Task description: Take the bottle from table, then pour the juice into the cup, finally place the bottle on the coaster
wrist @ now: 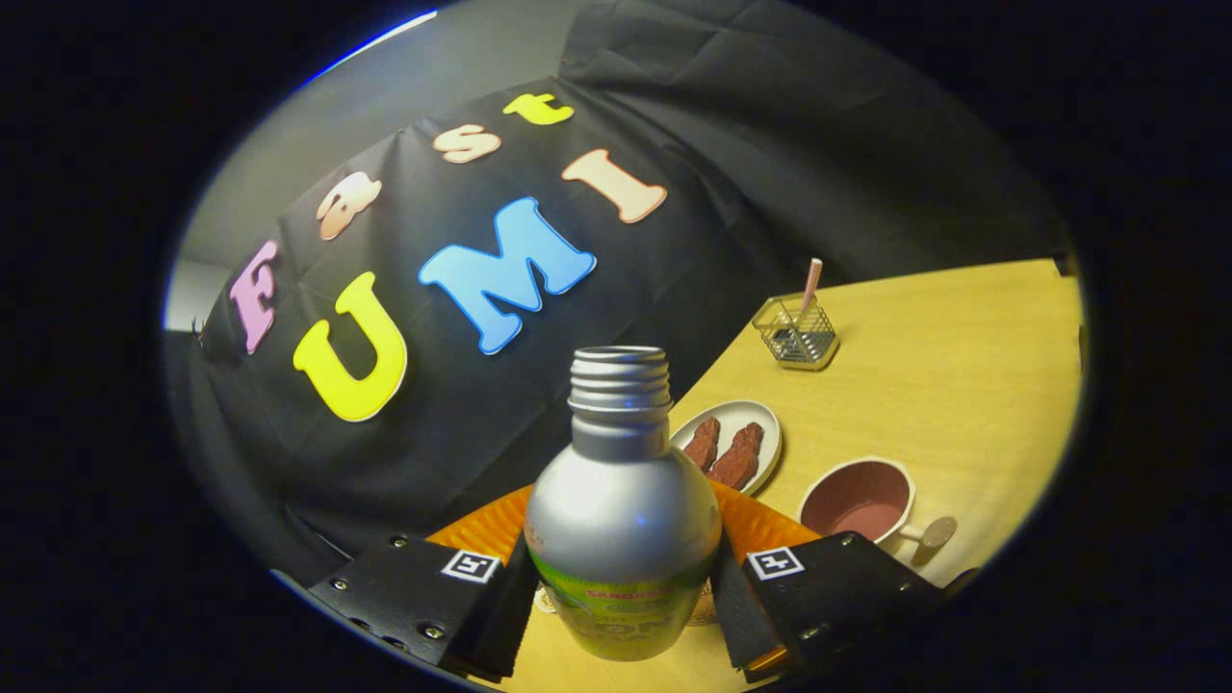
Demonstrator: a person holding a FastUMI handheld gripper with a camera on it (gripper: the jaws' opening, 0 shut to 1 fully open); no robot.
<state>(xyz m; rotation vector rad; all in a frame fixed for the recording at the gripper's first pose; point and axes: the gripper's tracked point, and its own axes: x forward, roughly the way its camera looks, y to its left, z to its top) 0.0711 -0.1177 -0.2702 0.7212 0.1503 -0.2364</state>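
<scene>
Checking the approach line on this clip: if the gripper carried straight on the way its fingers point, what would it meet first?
The gripper is shut on the bottle, so that travels with it. Just beyond lies the orange coaster, then probably the black cloth wall; depth is unclear. Plate and cup sit off to the side.

bottle (621,520): silver, green label, uncapped, upright between the fingers, over coaster | coaster (765,527): orange, ridged, behind bottle | cup (859,500): pink inside, upright, beside coaster

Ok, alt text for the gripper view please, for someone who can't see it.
The gripper is shut on an uncapped silver bottle, held over an orange coaster. Beyond lie a cup, a plate of brown snacks and a wire holder.
</scene>
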